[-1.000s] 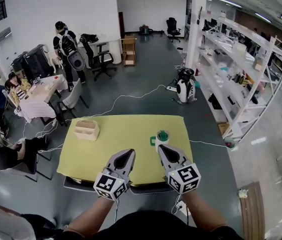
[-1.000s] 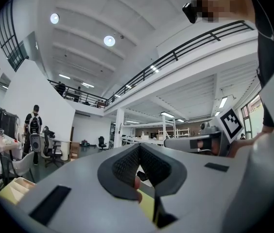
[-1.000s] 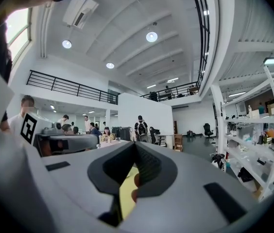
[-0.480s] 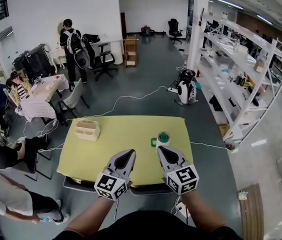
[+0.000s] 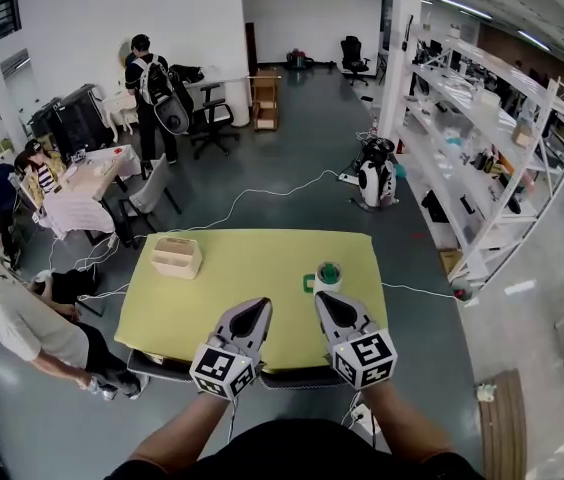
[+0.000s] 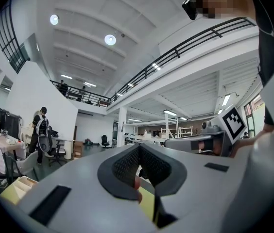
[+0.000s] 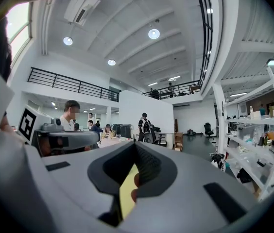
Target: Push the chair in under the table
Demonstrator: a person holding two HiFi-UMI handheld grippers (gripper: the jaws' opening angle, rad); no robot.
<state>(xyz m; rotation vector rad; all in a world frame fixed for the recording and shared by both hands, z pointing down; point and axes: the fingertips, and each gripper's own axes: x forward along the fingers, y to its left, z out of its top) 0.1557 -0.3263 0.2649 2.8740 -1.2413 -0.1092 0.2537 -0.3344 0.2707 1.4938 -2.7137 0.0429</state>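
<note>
Nothing I can actually read from here, no words, numbers or brand names. Closest thing is the black-and-white square code patterns on the left marker cube [image 5: 224, 370] at 7 o'clock and the right marker cube [image 5: 365, 358] at 5 o'clock. Any print on the shelves [image 5: 482, 138] at 2 o'clock is too small to make out.

We hold our left gripper [image 5: 255, 306] and right gripper [image 5: 324, 298] side by side, both level and pointing away from us, tips leaning slightly toward each other. The jaws of each are pressed together. Our left forearm [image 5: 177, 440] and right forearm [image 5: 402, 430] reach forward, bare
</note>
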